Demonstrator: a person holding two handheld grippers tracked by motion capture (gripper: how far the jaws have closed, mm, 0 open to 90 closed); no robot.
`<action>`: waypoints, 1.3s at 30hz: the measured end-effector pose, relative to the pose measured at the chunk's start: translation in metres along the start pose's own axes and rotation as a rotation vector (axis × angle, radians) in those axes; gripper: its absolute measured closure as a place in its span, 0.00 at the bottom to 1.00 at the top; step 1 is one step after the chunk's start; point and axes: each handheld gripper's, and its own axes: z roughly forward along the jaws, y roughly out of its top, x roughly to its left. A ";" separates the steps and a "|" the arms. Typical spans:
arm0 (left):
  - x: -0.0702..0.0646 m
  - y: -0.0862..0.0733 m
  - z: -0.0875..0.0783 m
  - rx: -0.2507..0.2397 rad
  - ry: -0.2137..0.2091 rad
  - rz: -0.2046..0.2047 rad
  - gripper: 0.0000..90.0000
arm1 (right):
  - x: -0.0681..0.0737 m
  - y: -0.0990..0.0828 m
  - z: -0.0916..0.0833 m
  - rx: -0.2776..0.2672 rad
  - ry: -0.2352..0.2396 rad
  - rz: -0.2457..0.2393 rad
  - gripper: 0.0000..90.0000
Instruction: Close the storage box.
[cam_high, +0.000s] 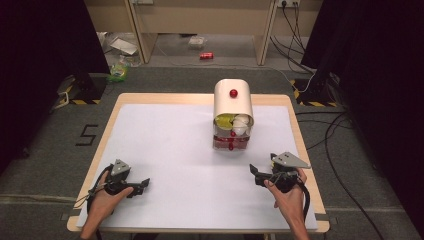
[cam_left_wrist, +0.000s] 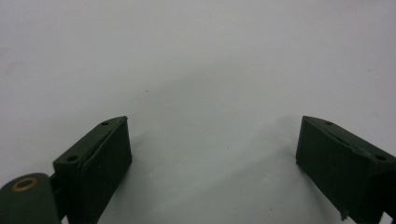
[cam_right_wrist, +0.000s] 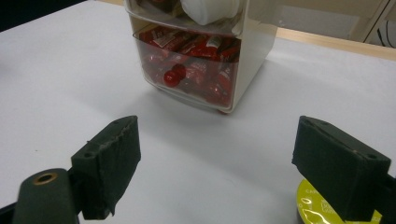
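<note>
A cream storage box (cam_high: 233, 106) with a rounded top and a red knob stands on the white mat toward the back middle. Its upper bay holds yellow and white capsules (cam_high: 234, 123). Its clear lower drawer (cam_right_wrist: 191, 60) is full of red packets and has a red knob. A yellow-lidded capsule (cam_right_wrist: 312, 208) lies on the mat, partly hidden behind one jaw of my right gripper (cam_right_wrist: 215, 140). That gripper is open, faces the box from a short way off, and grips nothing. My left gripper (cam_left_wrist: 212, 135) is open over bare mat at the front left (cam_high: 144, 183).
The white mat (cam_high: 175, 145) covers most of the wooden table (cam_high: 295, 120). My right gripper (cam_high: 255, 173) sits at the front right. Cables, a red can (cam_high: 206, 55) and litter lie on the floor beyond the table.
</note>
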 end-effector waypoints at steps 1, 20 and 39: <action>0.000 0.000 0.000 0.000 0.000 0.000 0.11 | 0.000 -0.001 0.000 0.000 0.001 0.000 0.17; 0.000 0.000 0.000 0.000 0.000 0.000 0.11 | -0.006 -0.017 -0.007 0.021 -0.007 0.012 0.17; 0.000 0.000 0.000 0.000 0.000 0.000 0.11 | -0.008 -0.033 -0.015 0.052 -0.006 0.017 0.17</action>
